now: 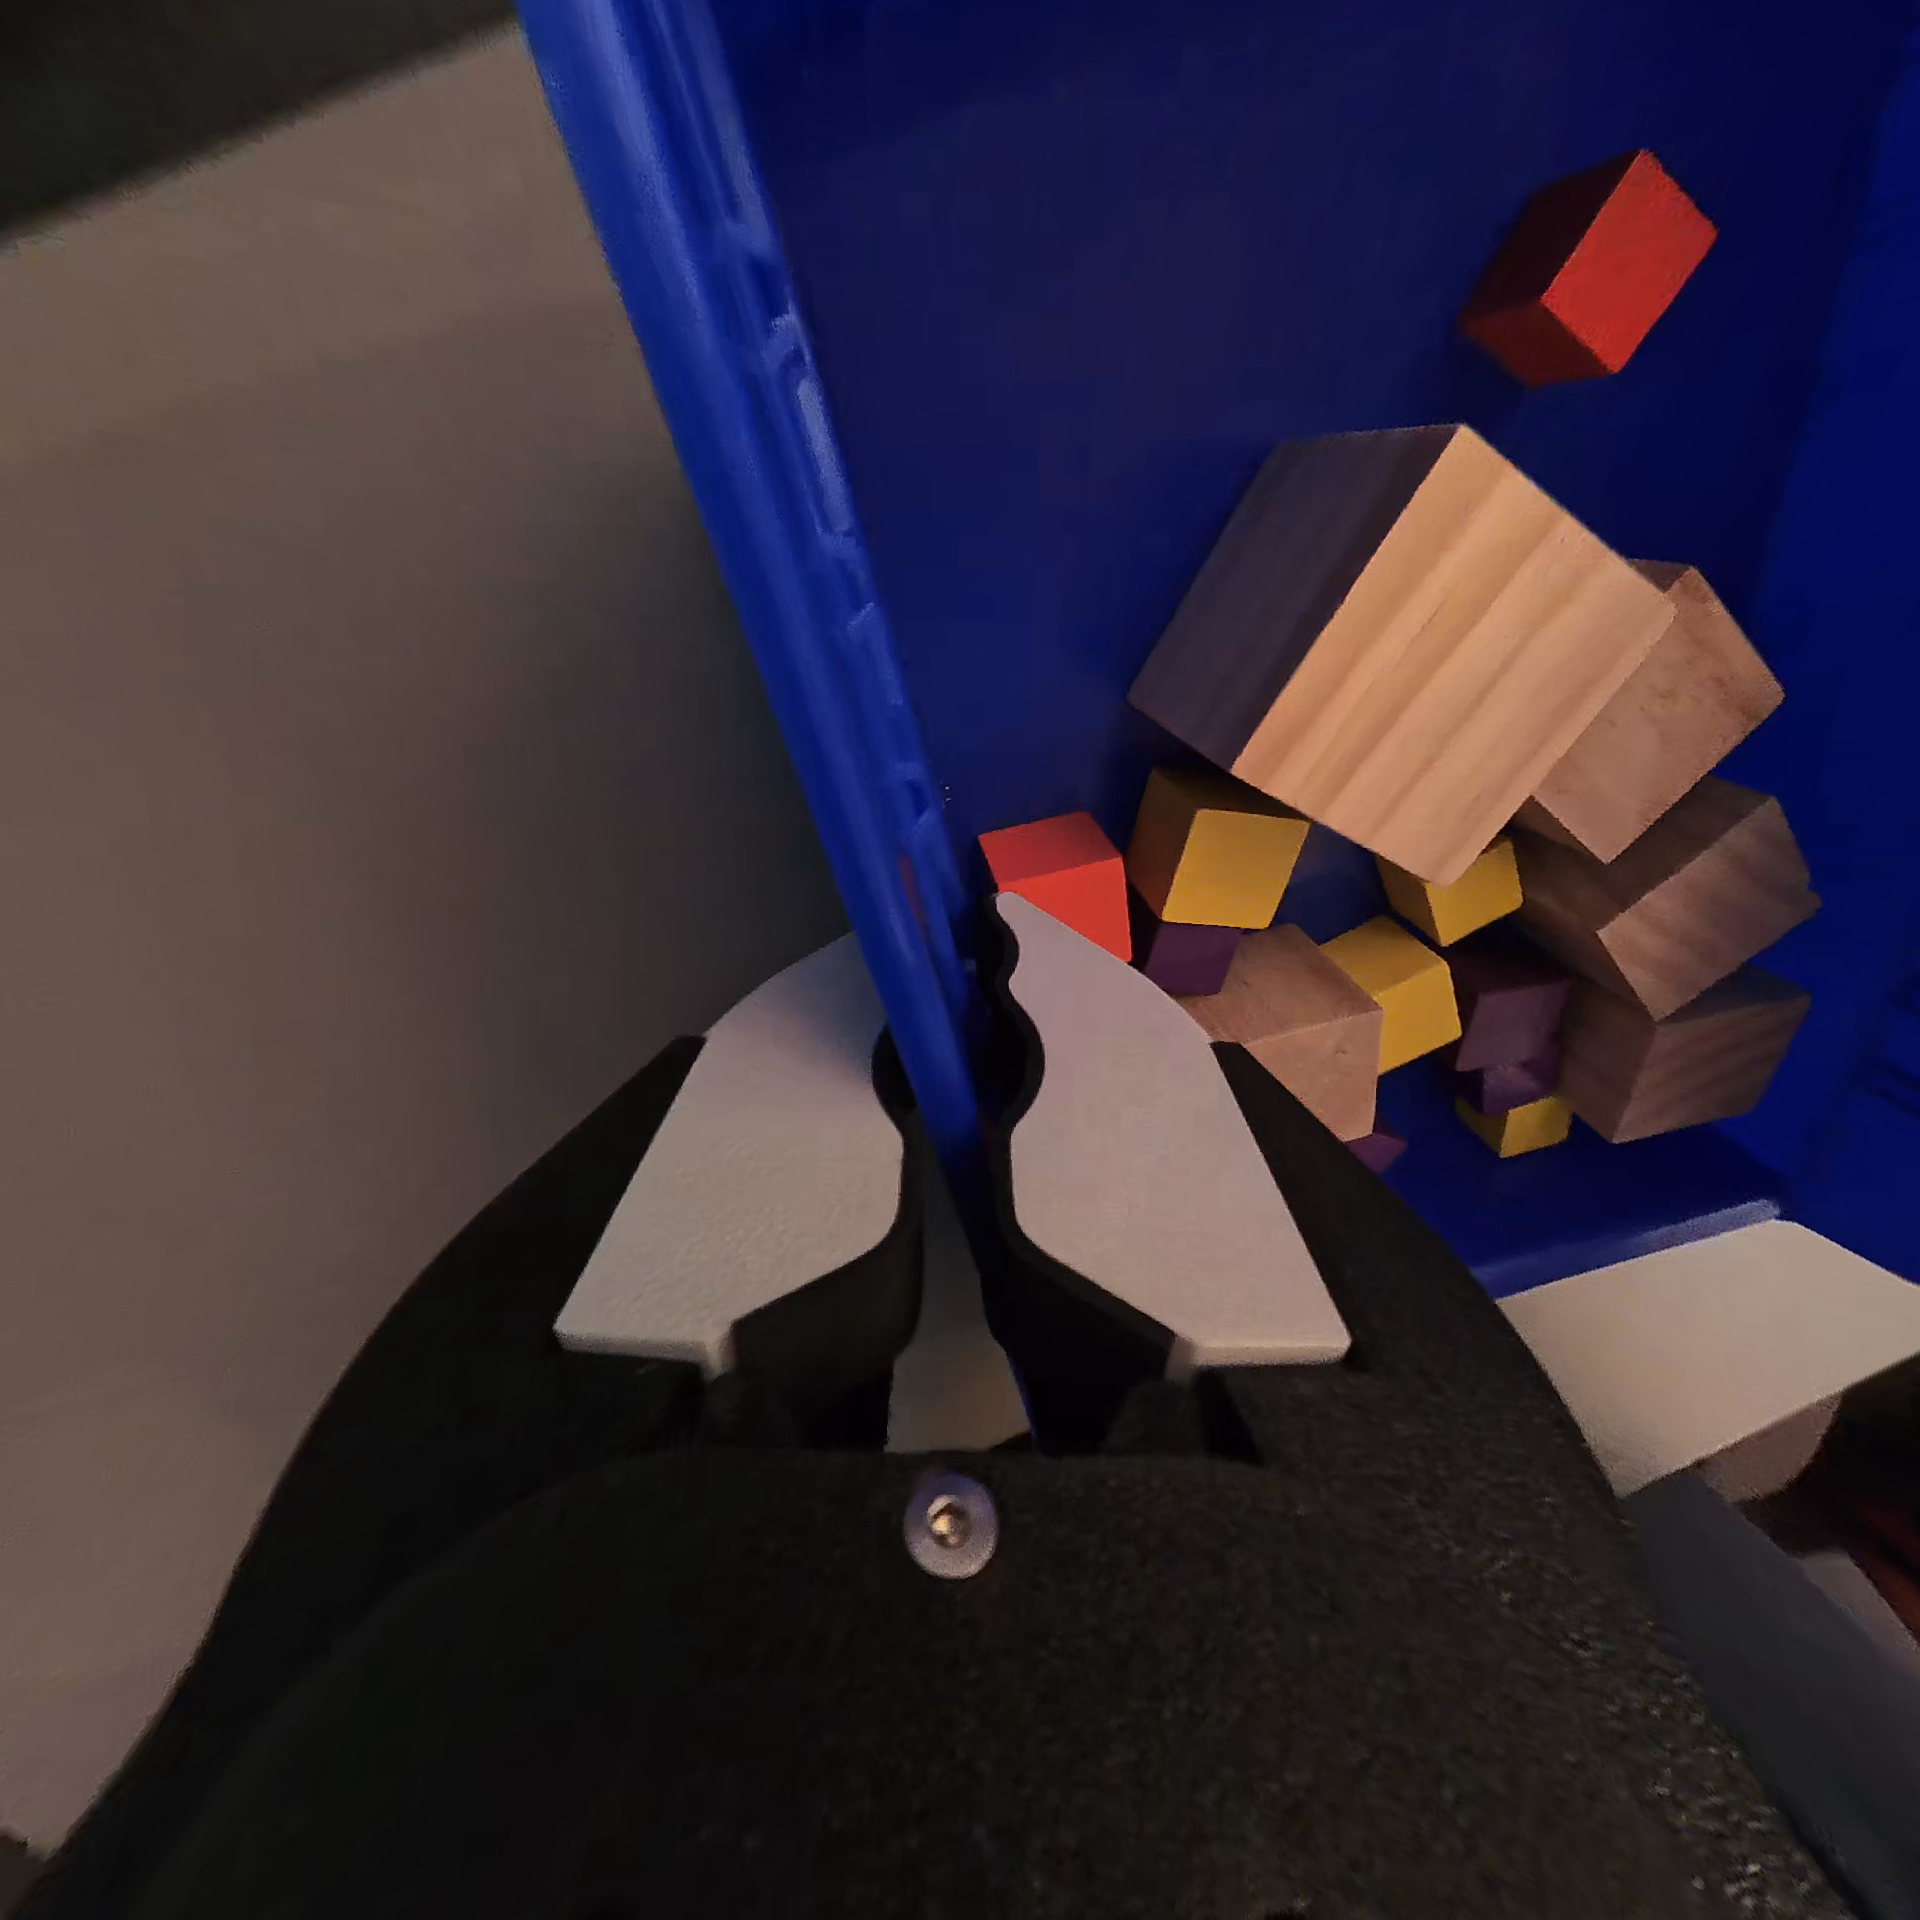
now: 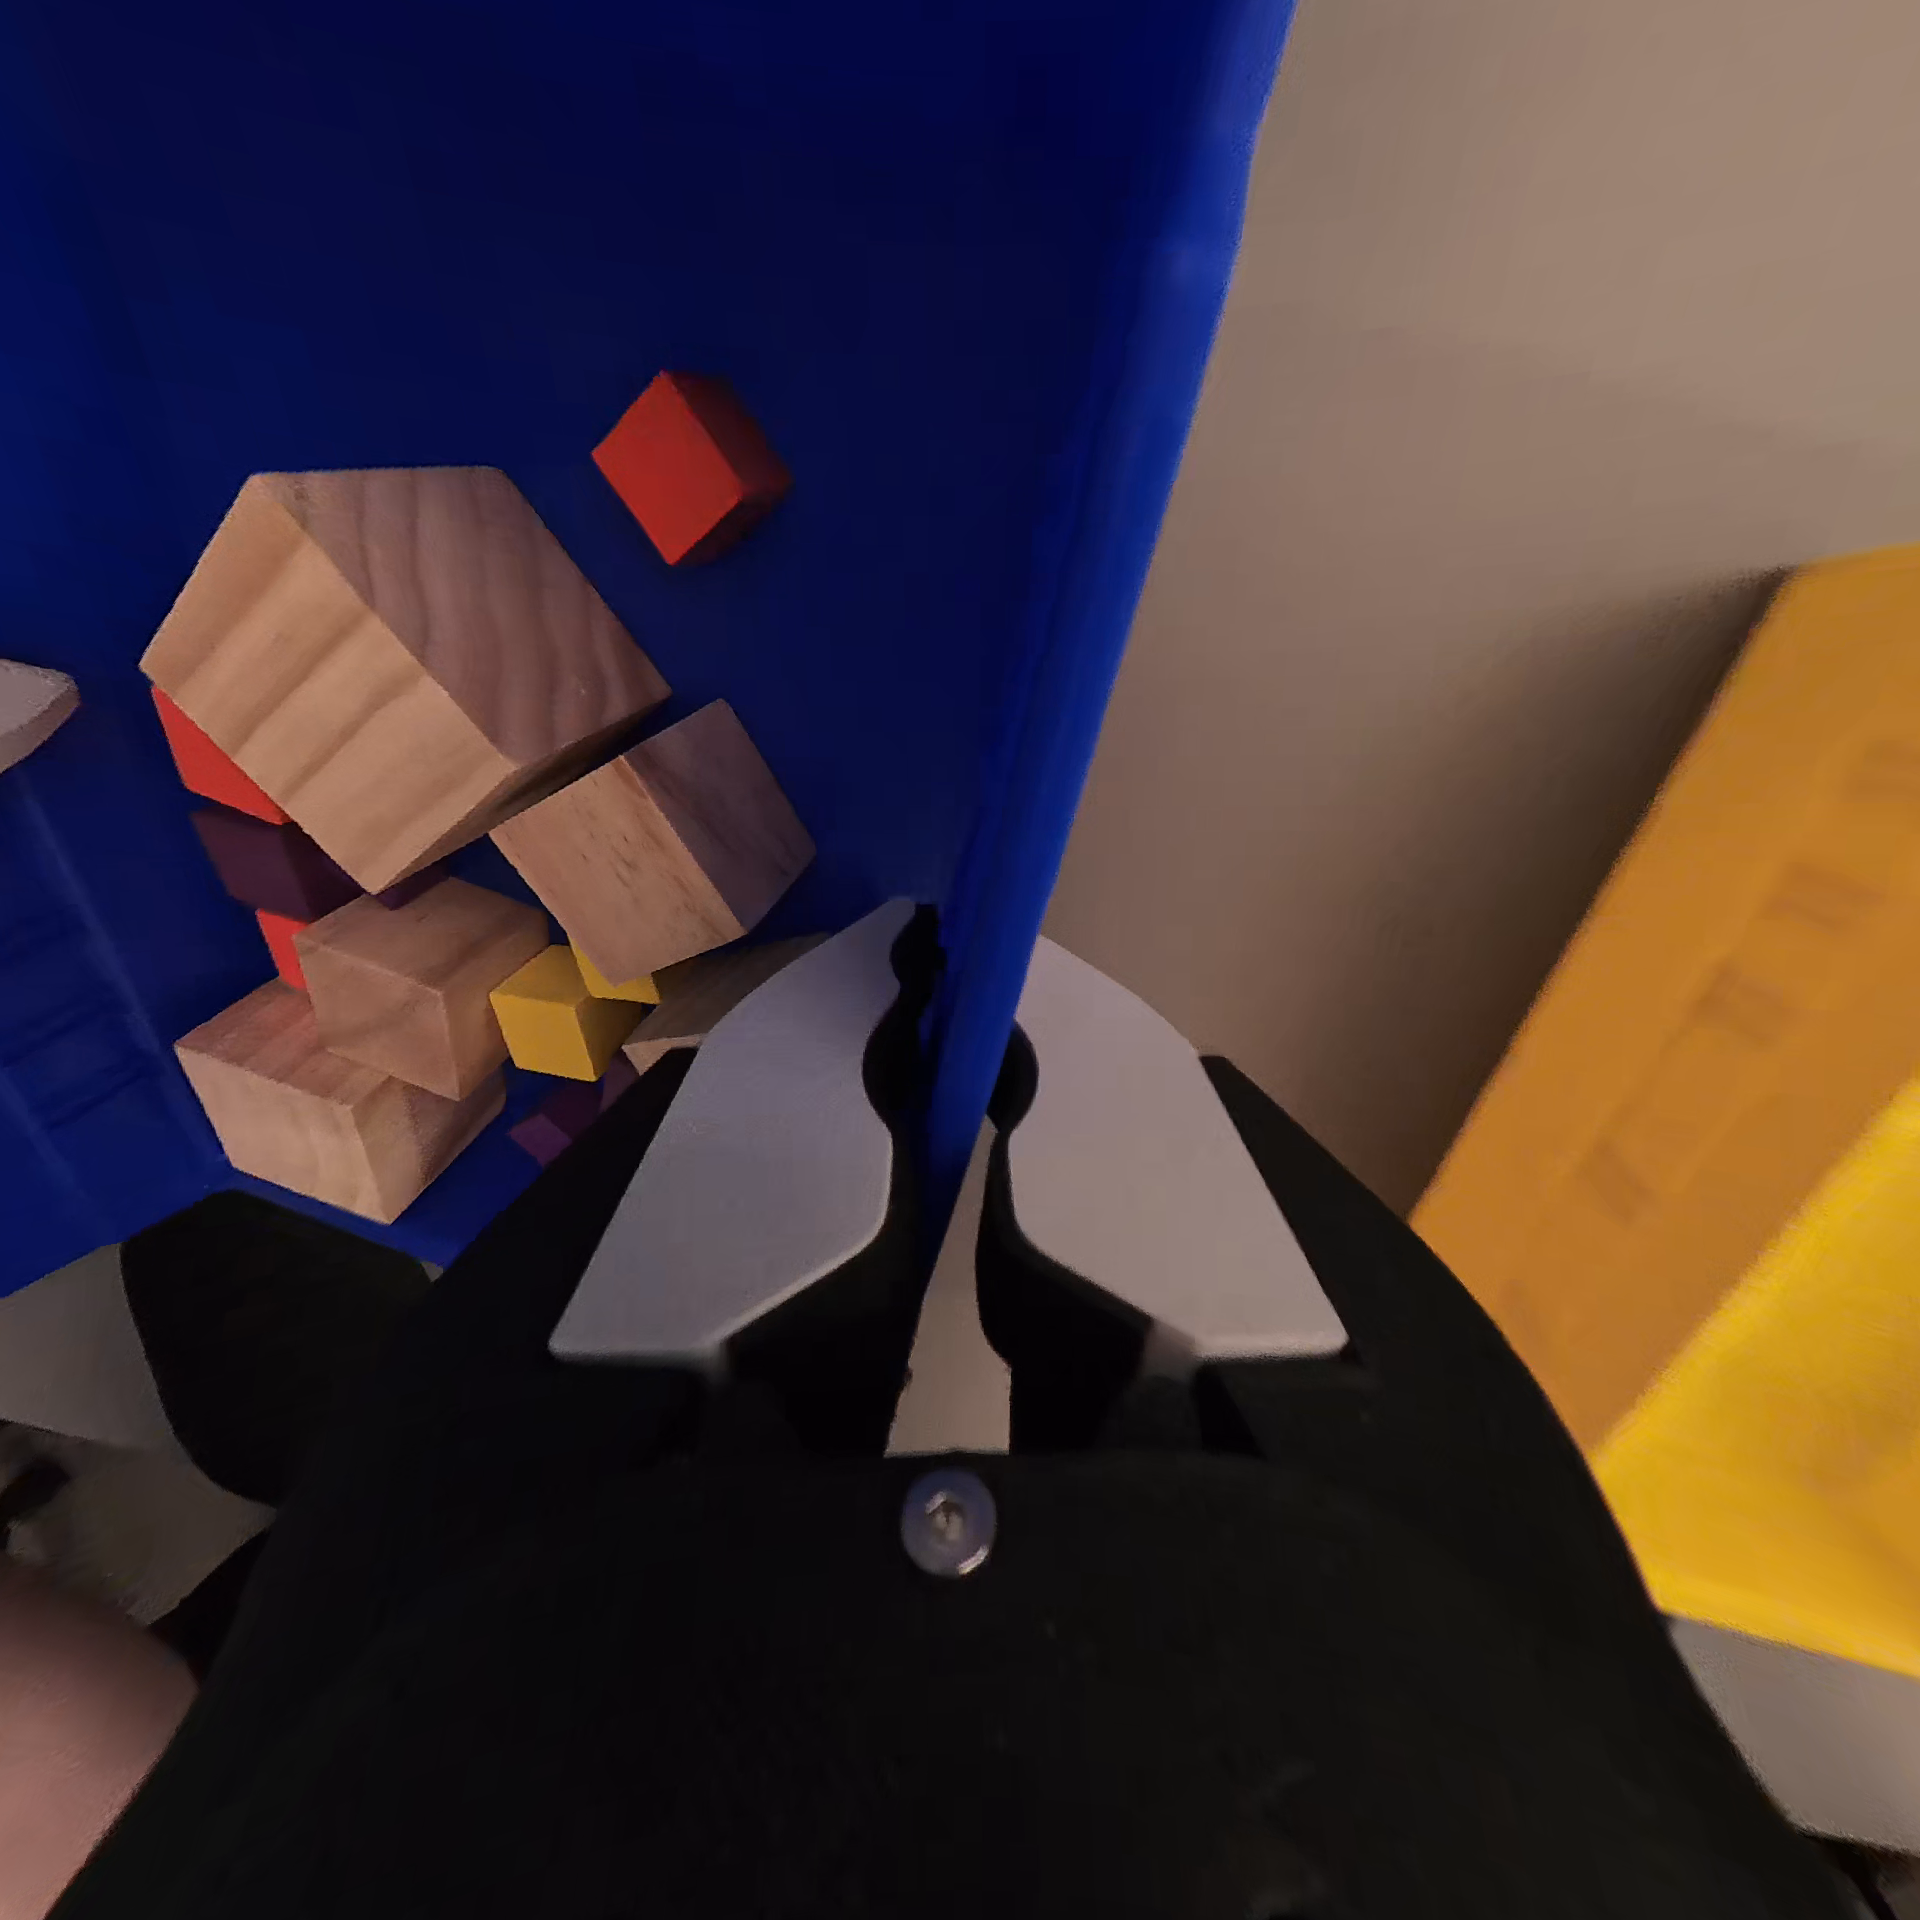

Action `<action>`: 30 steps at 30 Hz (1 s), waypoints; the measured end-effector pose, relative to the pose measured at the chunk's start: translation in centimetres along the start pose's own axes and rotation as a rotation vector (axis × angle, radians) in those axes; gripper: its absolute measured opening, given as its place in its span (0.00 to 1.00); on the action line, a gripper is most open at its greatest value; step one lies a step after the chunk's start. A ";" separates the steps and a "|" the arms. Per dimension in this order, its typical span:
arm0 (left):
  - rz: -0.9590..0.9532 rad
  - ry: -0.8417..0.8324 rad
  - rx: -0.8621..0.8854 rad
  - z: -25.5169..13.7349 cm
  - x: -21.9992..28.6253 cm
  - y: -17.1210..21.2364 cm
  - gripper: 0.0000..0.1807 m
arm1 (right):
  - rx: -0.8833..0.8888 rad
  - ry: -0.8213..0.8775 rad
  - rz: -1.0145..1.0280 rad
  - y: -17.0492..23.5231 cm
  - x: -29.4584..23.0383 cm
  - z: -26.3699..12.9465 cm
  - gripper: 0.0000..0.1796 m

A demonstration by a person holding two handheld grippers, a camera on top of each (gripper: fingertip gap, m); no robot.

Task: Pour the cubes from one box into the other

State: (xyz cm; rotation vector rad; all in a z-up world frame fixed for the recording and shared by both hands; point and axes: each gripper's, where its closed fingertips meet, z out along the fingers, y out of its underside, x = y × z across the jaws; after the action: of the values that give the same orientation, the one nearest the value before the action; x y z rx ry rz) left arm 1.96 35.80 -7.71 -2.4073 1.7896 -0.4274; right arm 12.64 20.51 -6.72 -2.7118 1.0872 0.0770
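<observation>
We see the blue box (image 1: 1195, 260) held up between our two grippers, its floor facing both cameras. Our left gripper (image 1: 940, 1039) is pressed together on the box's left wall, one finger outside and one inside, and our right gripper (image 2: 961, 1018) pinches the right wall in the same way. Inside the box the cubes are heaped toward the near edge: a big pale wooden cube (image 1: 1423, 665) sits on top of the pile, with more plain wooden cubes (image 1: 1673, 894) leaning beside and under it, and small yellow cubes (image 1: 1216, 852) and purple cubes (image 1: 1195, 956) wedged in the gaps. A red cube (image 1: 1060, 873) touches the inner finger of the left gripper, and another red cube (image 1: 1590, 270) lies apart from the heap, farther up the floor of the box. In the right wrist view the yellow box (image 2: 1714, 1039) lies to the right of the blue one, well apart from it and blurred
</observation>
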 end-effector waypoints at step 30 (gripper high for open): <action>0.329 0.349 0.544 -4.1 38.1 -23.4 0.04 | 0.483 0.492 0.076 1.4 35.3 -26.7 0.04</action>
State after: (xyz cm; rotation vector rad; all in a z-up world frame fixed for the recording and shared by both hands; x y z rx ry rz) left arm 32.38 6.85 8.21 -1.7126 1.8346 -1.1691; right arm 36.38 -10.27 14.49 -2.2937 1.1398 -0.7735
